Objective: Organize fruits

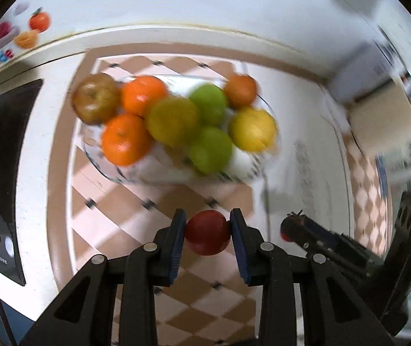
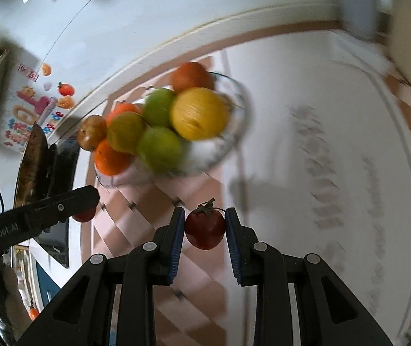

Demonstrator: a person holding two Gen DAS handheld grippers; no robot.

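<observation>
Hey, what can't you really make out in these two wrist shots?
- Left wrist view: the right claw is side-on, its tomato mostly hidden.
- Right wrist view: the left claw covers most of its tomato.
- Both views: motion blur smears the fruit in the glass bowl; the bowl floor is covered.
- Right wrist view: wall stickers are unreadable.

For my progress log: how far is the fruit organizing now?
Done: the glass bowl already holds oranges, green apples and a lemon. In hand: left gripper and right gripper each clamp a tomato, left, right. Left: placing both.
</observation>
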